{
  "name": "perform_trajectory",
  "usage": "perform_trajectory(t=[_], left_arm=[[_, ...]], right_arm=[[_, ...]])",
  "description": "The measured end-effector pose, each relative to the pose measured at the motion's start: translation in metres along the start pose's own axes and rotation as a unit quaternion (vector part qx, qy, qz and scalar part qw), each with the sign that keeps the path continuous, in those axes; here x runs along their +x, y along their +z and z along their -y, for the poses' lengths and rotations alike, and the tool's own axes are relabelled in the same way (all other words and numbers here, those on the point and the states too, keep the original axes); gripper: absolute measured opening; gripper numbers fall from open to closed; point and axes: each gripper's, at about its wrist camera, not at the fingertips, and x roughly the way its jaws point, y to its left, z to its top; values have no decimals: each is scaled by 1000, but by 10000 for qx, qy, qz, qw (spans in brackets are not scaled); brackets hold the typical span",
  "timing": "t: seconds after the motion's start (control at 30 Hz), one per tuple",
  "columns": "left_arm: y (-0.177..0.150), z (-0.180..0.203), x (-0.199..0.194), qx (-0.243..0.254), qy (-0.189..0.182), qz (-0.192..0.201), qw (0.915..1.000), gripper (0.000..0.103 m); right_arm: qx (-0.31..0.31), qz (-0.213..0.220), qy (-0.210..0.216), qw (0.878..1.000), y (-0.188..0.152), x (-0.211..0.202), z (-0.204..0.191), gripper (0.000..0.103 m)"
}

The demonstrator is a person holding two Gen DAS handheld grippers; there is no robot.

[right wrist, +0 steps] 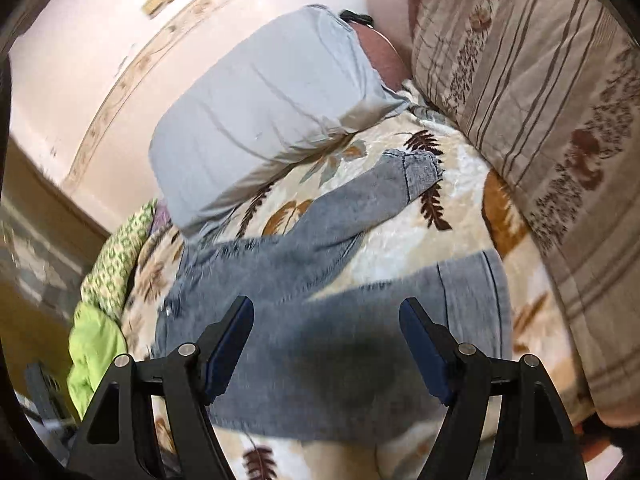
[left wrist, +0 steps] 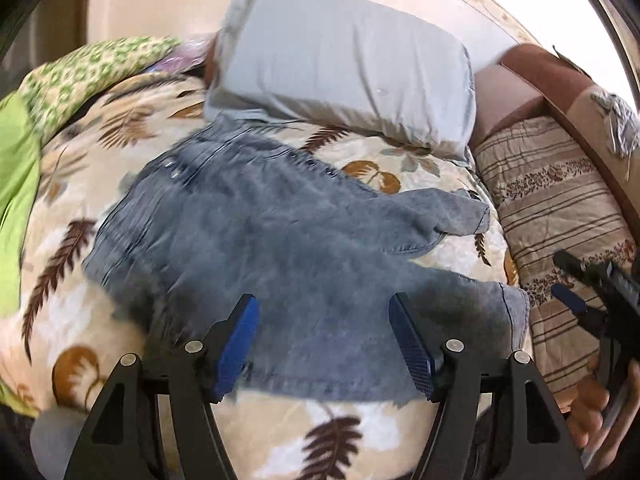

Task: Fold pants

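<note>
Blue-grey denim pants [left wrist: 256, 240] are seen spread on a cream leaf-print bed blanket [left wrist: 72, 264], directly ahead of and beneath both tongs. Long axis runs from waistband, far-left of the left tongs [left wrist: 324, 336], to leg hems at their right. Right tongs [right wrist: 326, 340] are judged nearer the hems. Both tongs are spread, holding nothing.

pants [left wrist: 280, 248]: waistband smeared by motion blur; near leg's lower part partly hidden behind the finger bases in both views.
right gripper [left wrist: 588, 280]: cut off by the left view's right edge; finger spacing cannot be judged there.
hand [left wrist: 600, 408]: only partly seen.
green cloth [right wrist: 94, 344]: blurred.
</note>
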Motion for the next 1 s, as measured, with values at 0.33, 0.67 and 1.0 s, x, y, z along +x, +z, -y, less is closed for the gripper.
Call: perform_trajectory(t=[0.33,0.67,1.0], left_arm=[[61,16,103,82,-68,-532,9985,68],[104,43,219,19,-431,-1023,9938,67],[102,75,263,382,-426,-1226,9908,67]], right_arm=[[1185,-321,-154,9923,70,94,78,77],[1812,-490,19,9822,108,172,124,65],[1760,-572,-56,9827,109,191,119,4]])
